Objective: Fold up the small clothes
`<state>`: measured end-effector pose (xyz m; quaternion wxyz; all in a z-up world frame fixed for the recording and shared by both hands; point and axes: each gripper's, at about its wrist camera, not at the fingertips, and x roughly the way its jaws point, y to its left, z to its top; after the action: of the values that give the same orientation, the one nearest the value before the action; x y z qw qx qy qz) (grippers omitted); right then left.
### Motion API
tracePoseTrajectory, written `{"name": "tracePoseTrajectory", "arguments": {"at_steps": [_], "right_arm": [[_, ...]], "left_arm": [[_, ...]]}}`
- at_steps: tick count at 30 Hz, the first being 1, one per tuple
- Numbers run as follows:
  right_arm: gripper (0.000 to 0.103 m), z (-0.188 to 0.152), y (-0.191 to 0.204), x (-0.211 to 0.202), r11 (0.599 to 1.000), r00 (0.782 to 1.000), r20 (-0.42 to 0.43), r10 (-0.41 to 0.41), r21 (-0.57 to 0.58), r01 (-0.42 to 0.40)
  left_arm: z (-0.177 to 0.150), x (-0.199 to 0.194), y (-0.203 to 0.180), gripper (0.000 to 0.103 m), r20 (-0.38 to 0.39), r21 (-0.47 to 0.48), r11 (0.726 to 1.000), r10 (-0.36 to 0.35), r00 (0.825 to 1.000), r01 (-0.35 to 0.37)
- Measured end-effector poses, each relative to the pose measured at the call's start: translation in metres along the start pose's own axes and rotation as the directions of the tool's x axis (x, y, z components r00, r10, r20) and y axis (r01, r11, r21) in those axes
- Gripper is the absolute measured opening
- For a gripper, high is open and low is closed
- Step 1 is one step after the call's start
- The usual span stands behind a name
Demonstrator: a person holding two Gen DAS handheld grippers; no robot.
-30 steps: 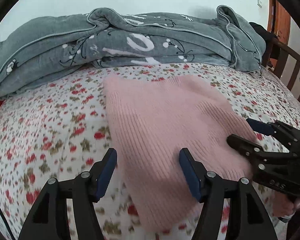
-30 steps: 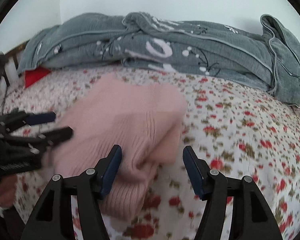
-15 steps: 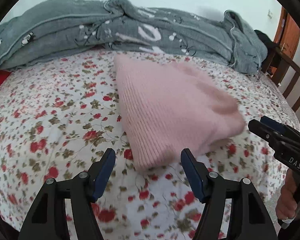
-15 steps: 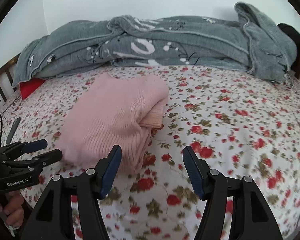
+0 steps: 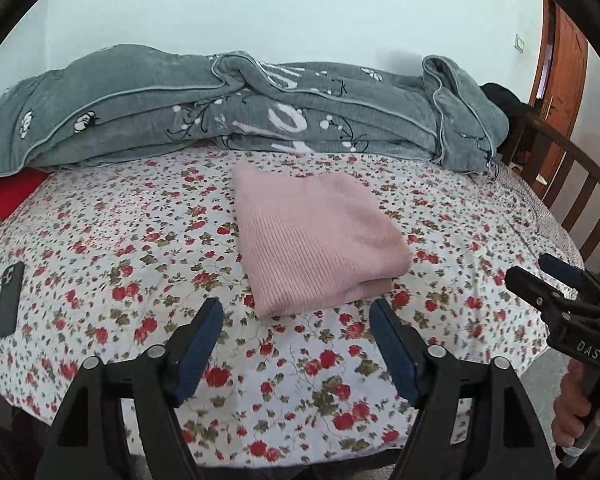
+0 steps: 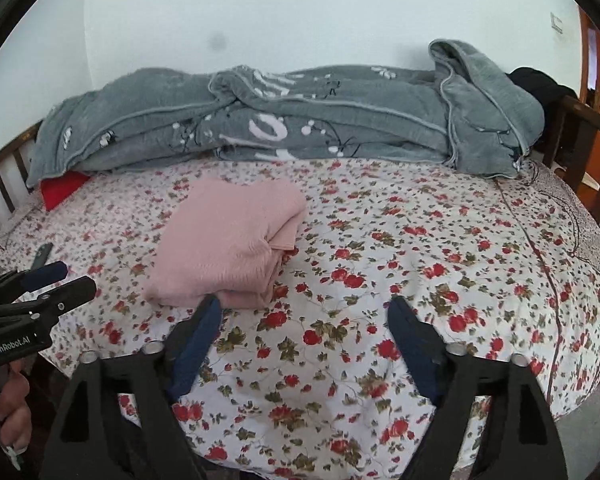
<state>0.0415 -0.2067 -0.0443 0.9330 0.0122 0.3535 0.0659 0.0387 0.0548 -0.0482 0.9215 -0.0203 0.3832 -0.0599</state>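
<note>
Both grippers have pulled back and up from the pink sweater [image 5: 316,240], which now lies folded on the bed [image 5: 100,248], well apart from them. The left gripper [image 5: 296,344] and right gripper [image 6: 304,340] are opening their jaws, empty. A phone [image 5: 9,300] has come into view at 9 o'clock.

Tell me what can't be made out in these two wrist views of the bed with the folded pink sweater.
- Red item: both views, mostly under the grey blanket; what it is can't be told.
- Pink sweater: sleeves and neckline folded inside, hidden.
- Phone: in the right wrist view only a small sliver shows beyond the left gripper.
- Dark item at the bed rail: half behind the blanket, unidentifiable.
- Right gripper: cut off by the left wrist view's edge.
</note>
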Motion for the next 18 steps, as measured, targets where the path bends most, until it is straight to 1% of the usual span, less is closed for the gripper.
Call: {"name": "tracePoseTrajectory", "arguments": {"at_steps": [4,6,11,14,18], "right_arm": [[0.103,-0.003,-0.005,-0.026,1.000,0.999,0.052,-0.008,0.003,0.008],[0.103,-0.004,-0.006,-0.036,1.000,0.998,0.059,-0.014,0.001,0.014],[0.103,-0.011,-0.011,-0.049,0.999,0.997,0.062,-0.045,0.021,0.043],[0.103,-0.016,-0.014,-0.054,0.998,0.997,0.063,-0.048,0.029,0.047],[0.103,-0.022,-0.016,-0.058,0.998,0.996,0.065,-0.062,0.020,0.061]], "left_arm": [[-0.003,-0.019,-0.006,0.083,0.025,0.011,1.000,0.029,0.999,-0.029],[-0.005,-0.024,-0.009,0.084,0.033,0.012,0.999,0.040,0.999,-0.040],[-0.013,-0.035,-0.017,0.084,0.039,0.008,0.999,0.038,0.999,-0.038],[-0.015,-0.039,-0.023,0.085,0.051,0.022,0.998,0.058,0.997,-0.059],[-0.016,-0.043,-0.029,0.085,0.061,0.029,0.998,0.060,0.996,-0.062]]}}
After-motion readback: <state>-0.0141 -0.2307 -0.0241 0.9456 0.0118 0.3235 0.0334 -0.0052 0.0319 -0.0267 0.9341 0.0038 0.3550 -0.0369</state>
